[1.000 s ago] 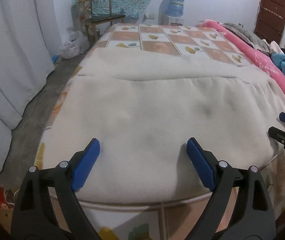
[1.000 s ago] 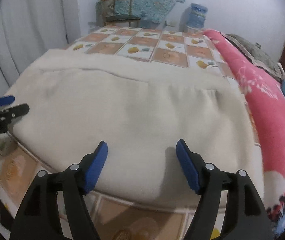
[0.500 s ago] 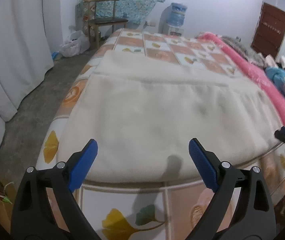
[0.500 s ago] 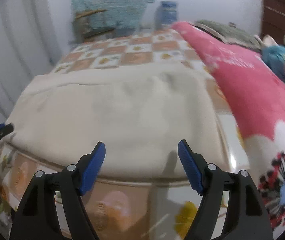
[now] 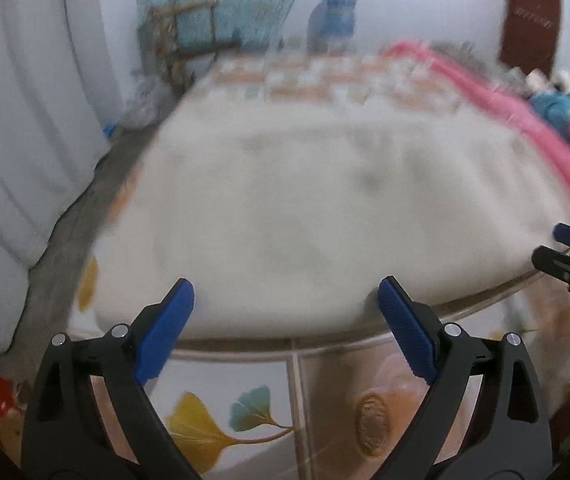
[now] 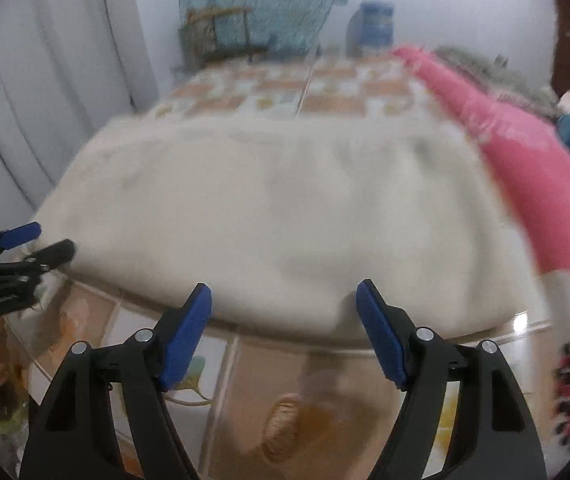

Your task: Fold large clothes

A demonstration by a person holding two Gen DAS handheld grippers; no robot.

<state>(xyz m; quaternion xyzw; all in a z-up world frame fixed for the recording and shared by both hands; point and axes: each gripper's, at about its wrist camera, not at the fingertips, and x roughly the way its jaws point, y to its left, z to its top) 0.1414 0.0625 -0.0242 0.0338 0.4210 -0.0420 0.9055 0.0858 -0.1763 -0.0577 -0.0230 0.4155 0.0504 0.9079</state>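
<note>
The cream cloth (image 5: 325, 216) spread over the bed looks soft, fuzzy and matt, like fleece. Under it the bed sheet (image 5: 245, 408) is smooth printed cloth with a faint sheen. The pink blanket (image 6: 533, 168) is plush, matt cloth. Each claw, left (image 5: 285, 328) and right (image 6: 285, 328), has matt black plastic arms, shiny metal rivets and 2 ribbed blue pads (image 5: 405, 332) that look rubbery. The chair (image 6: 221, 36) appears to be bare wood. The curtain (image 5: 25, 120) is matt white cloth. The floor (image 5: 85, 208) is rough and dull grey.
</note>
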